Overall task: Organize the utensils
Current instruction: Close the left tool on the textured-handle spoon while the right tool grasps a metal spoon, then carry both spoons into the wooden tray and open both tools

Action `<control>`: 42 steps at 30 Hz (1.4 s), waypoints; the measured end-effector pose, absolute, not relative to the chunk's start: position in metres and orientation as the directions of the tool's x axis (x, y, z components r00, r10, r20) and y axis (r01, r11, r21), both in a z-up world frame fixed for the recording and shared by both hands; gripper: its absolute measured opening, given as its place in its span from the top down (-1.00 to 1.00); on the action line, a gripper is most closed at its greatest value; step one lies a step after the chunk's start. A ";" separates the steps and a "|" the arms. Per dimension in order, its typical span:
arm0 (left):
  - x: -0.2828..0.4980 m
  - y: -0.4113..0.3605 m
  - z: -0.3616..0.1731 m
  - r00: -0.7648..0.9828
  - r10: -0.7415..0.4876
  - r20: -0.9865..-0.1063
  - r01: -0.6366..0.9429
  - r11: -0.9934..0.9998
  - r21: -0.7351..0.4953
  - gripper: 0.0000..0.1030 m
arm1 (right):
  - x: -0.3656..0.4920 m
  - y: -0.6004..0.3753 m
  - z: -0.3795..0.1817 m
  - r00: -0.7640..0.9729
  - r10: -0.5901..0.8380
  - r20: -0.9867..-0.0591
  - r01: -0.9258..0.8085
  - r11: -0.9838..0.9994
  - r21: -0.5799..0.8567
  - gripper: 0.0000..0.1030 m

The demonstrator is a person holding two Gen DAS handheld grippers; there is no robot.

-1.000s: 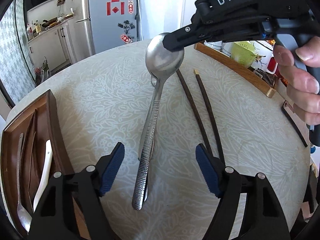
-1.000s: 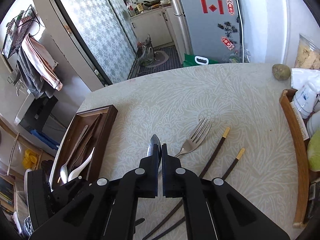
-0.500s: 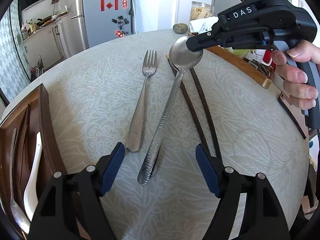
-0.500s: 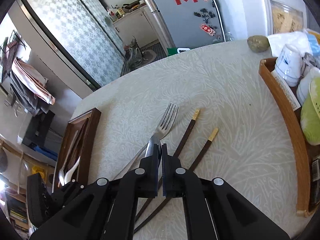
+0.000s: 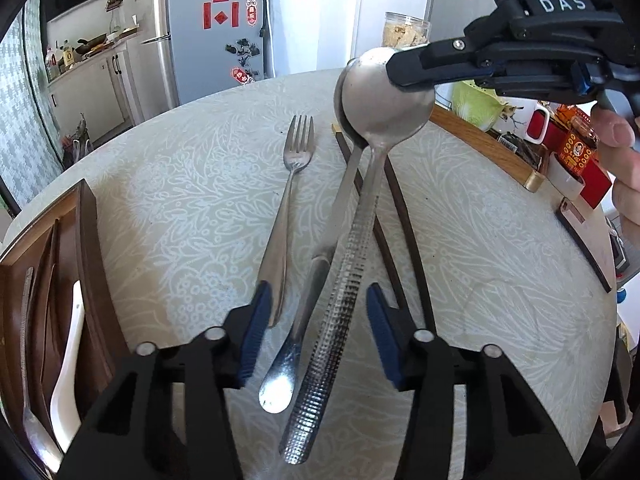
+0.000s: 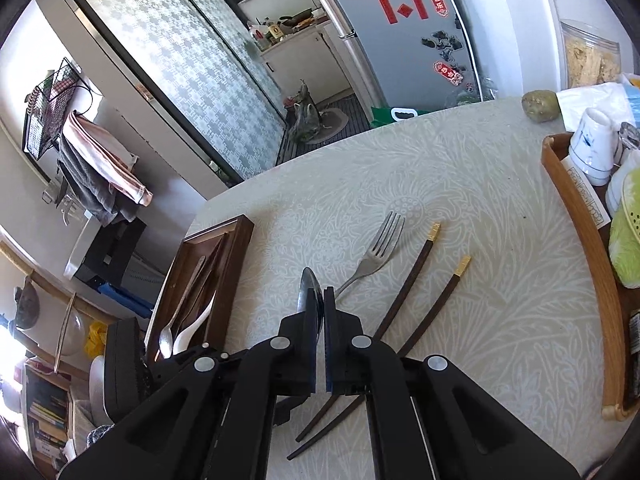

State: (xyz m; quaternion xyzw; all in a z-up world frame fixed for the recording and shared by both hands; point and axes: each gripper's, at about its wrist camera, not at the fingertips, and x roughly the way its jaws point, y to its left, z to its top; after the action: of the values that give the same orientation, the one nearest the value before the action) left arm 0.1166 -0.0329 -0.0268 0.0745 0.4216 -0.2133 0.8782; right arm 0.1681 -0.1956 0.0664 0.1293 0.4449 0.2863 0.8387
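My right gripper [image 6: 319, 312] is shut on the bowl of a steel spoon [image 5: 380, 92] and holds it tilted above the table; a second spoon [image 5: 308, 300] seems to hang behind it. The spoon's textured handle [image 5: 332, 320] hangs down between the open jaws of my left gripper [image 5: 316, 336], untouched by either blue pad. A fork [image 5: 286, 204] and two dark chopsticks [image 5: 404, 216] lie on the patterned table. The fork [image 6: 374, 258] and chopsticks [image 6: 416, 276] also show in the right wrist view.
A dark wooden utensil tray [image 5: 86, 240] at the left table edge holds a white spoon [image 5: 68, 356] and a metal utensil. A curved wooden tray [image 6: 576, 240] with cups stands on the right. A potato [image 6: 540, 106] lies at the far edge.
The right gripper has brought the spoon closer and higher, so its handle now hangs between my left jaws. The left jaws have narrowed a little around it.
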 end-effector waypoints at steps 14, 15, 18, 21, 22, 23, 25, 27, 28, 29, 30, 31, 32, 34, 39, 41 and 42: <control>0.113 -0.024 -0.019 0.576 -0.298 -0.761 0.437 0.899 -0.021 0.75 | 0.168 -0.186 0.069 0.450 0.577 -0.681 -0.363 0.816 0.451 0.93; 0.112 -0.023 -0.017 0.576 -0.301 -0.760 0.440 0.898 -0.022 0.75 | 0.168 -0.185 0.070 0.451 0.578 -0.681 -0.364 0.815 0.451 0.93; 0.109 -0.021 -0.013 0.582 -0.302 -0.755 0.443 0.897 -0.017 0.76 | 0.167 -0.181 0.074 0.454 0.576 -0.679 -0.369 0.816 0.445 0.93; 0.107 -0.018 -0.009 0.590 -0.305 -0.748 0.441 0.897 -0.018 0.76 | 0.165 -0.176 0.078 0.457 0.576 -0.678 -0.377 0.816 0.439 0.93; 0.106 -0.017 -0.008 0.590 -0.307 -0.746 0.442 0.897 -0.019 0.76 | 0.165 -0.175 0.080 0.457 0.576 -0.678 -0.379 0.815 0.438 0.93; 0.104 -0.016 -0.007 0.592 -0.309 -0.744 0.444 0.896 -0.020 0.76 | 0.164 -0.173 0.081 0.458 0.575 -0.678 -0.381 0.816 0.435 0.93; 0.103 -0.014 -0.004 0.597 -0.310 -0.740 0.441 0.897 -0.020 0.76 | 0.163 -0.170 0.084 0.457 0.577 -0.676 -0.385 0.814 0.435 0.93; 0.100 -0.011 -0.002 0.602 -0.310 -0.736 0.438 0.899 -0.020 0.76 | 0.161 -0.166 0.088 0.459 0.579 -0.674 -0.392 0.813 0.431 0.93; 0.100 -0.009 0.000 0.605 -0.311 -0.733 0.436 0.900 -0.022 0.76 | 0.160 -0.163 0.090 0.460 0.580 -0.672 -0.396 0.812 0.429 0.93; 0.098 -0.007 0.002 0.609 -0.310 -0.730 0.432 0.902 -0.023 0.76 | 0.159 -0.161 0.093 0.462 0.579 -0.672 -0.400 0.812 0.425 0.93; 0.097 -0.005 0.004 0.612 -0.311 -0.727 0.431 0.902 -0.024 0.76 | 0.157 -0.159 0.095 0.464 0.579 -0.670 -0.404 0.812 0.422 0.93; 0.096 -0.004 0.006 0.615 -0.312 -0.724 0.428 0.903 -0.025 0.76 | 0.155 -0.156 0.099 0.466 0.579 -0.669 -0.409 0.811 0.418 0.93; 0.095 -0.002 0.008 0.619 -0.314 -0.720 0.426 0.904 -0.029 0.76 | 0.153 -0.154 0.101 0.468 0.579 -0.668 -0.412 0.811 0.414 0.93; 0.092 0.001 0.013 0.626 -0.314 -0.713 0.422 0.906 -0.029 0.76 | 0.149 -0.149 0.108 0.472 0.581 -0.663 -0.420 0.810 0.410 0.93; 0.080 0.016 0.030 0.655 -0.306 -0.691 0.406 0.914 -0.019 0.76 | 0.141 -0.132 0.127 0.476 0.592 -0.651 -0.447 0.800 0.400 0.93; 0.075 0.025 0.038 0.668 -0.298 -0.682 0.394 0.919 -0.015 0.76 | 0.137 -0.122 0.134 0.474 0.599 -0.645 -0.462 0.793 0.397 0.93; 0.073 0.030 0.041 0.673 -0.293 -0.679 0.388 0.922 -0.013 0.76 | 0.136 -0.116 0.137 0.471 0.606 -0.642 -0.471 0.787 0.398 0.93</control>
State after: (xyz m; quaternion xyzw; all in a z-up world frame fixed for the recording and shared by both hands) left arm 0.0727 0.0296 0.0413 0.0661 0.3586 -0.1866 0.9123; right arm 0.1356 -0.1161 0.1374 0.0830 0.4065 0.3153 0.8535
